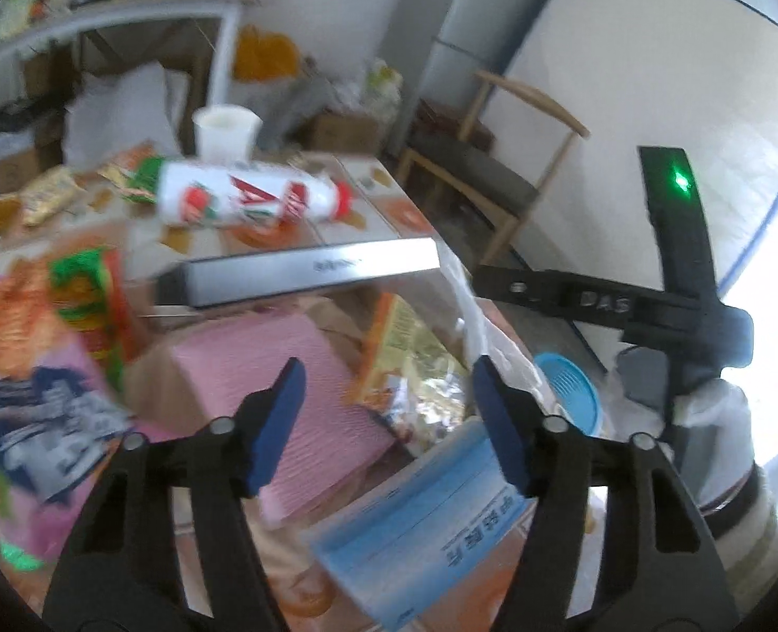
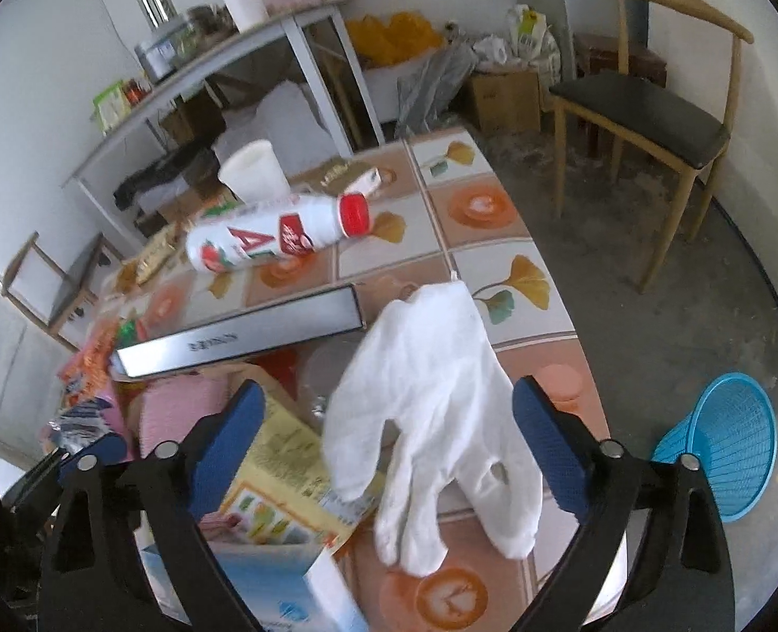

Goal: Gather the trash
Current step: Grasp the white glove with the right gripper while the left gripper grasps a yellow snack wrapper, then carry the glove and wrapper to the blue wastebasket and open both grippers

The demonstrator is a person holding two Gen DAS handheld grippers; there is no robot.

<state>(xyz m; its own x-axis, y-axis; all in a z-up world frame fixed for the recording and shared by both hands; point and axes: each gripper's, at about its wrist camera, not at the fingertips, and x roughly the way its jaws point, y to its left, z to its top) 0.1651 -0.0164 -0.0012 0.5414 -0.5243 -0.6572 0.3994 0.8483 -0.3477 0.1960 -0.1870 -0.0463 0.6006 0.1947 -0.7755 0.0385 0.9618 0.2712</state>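
Trash covers a tiled table: a white bottle with a red cap lying on its side, a white paper cup, a silver flat box, a pink pad, snack wrappers and a light blue box. A white glove lies between the right gripper's open jaws. My left gripper is open and empty above the pink pad and a yellow packet. The right gripper's body shows in the left wrist view.
A blue plastic basket lies on the concrete floor right of the table. A wooden chair stands beyond it. A white shelf table, cardboard boxes and bags stand at the back wall.
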